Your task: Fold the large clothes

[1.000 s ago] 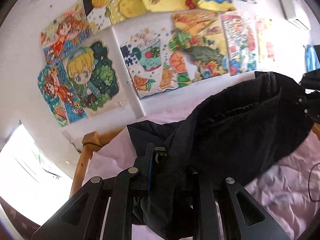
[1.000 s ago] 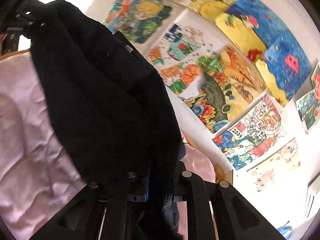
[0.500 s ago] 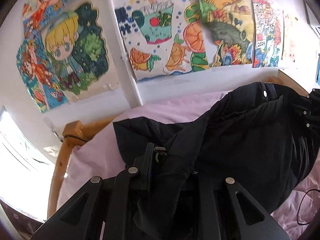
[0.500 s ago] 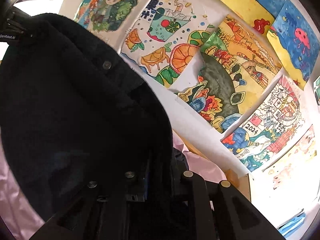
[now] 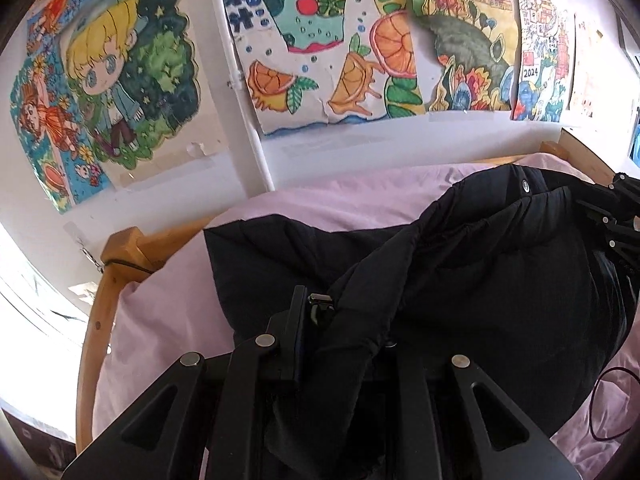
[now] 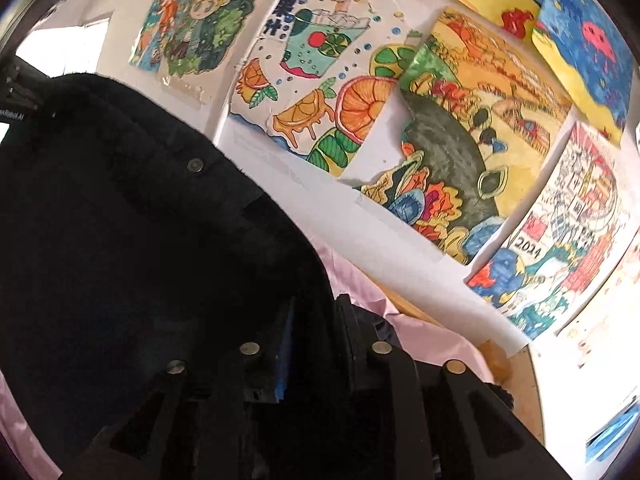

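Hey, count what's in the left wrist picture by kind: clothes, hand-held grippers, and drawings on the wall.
Black jacket lying on the pink sheet: 1
Hand-held grippers: 2, the left hand-held gripper clamped on the jacket's edge and the right hand-held gripper at the far side, its jaws opening
Drawings on the wall clearly in view: 6
Total: 9

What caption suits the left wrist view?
Left gripper clamps black padded jacket over pink bedsheet.
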Tool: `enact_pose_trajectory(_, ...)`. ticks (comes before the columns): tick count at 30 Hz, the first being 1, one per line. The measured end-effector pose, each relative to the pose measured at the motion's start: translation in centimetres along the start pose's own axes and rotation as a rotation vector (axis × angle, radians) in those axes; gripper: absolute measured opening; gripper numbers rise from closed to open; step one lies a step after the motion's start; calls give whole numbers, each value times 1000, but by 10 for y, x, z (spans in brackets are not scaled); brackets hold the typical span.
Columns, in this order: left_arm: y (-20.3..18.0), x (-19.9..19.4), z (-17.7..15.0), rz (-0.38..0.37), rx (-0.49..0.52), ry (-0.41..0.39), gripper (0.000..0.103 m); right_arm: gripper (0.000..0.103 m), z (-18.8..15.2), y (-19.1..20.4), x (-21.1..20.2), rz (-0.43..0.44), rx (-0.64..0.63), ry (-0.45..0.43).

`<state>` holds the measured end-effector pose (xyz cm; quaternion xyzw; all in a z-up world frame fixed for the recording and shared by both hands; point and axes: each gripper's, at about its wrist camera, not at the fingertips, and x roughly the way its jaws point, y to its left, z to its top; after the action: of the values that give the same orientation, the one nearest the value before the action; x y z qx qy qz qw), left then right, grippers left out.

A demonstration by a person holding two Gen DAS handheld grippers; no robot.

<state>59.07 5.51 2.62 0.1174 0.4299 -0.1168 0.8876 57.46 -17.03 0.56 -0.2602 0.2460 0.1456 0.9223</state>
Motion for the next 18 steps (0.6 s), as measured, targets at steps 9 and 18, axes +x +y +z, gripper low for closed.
enact_pose_trajectory(9, 16, 33, 6, -69, -50, 94, 19, 70, -16, -19, 27, 20, 117, 38)
enact_pose_trajectory(18, 58, 20, 30, -318, -147, 120, 62, 93, -40, -61, 31, -44, 276, 3)
